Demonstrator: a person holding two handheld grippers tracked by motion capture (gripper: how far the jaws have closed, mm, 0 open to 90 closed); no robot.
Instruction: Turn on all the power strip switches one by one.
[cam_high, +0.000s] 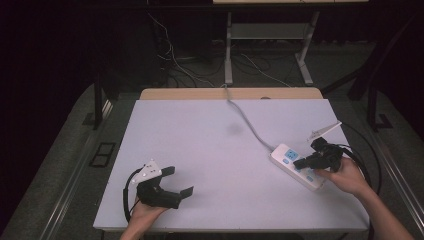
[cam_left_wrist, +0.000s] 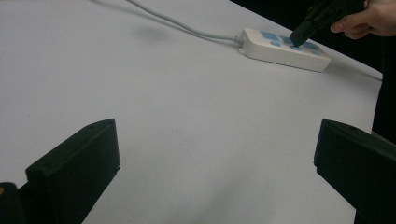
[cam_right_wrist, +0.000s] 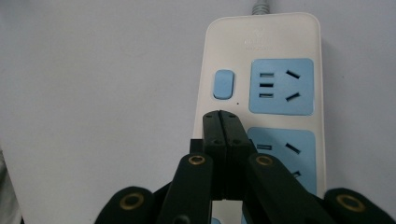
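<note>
Closed black jaws of right gripper (cam_right_wrist: 221, 122) pressed together, empty, tips over white power strip (cam_right_wrist: 261, 42), just short of blue switch (cam_right_wrist: 223, 84) directly ahead. Strip near table's (cam_high: 200, 150) right edge, long axis along gripper's line. Left gripper (cam_high: 181, 182) spread wide, well apart.

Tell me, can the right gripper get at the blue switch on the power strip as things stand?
Probably yes. The right gripper is shut, its tips poised over the power strip just short of the blue switch. Nothing lies between them, and the left gripper sits open across the table, well out of the way.
</note>
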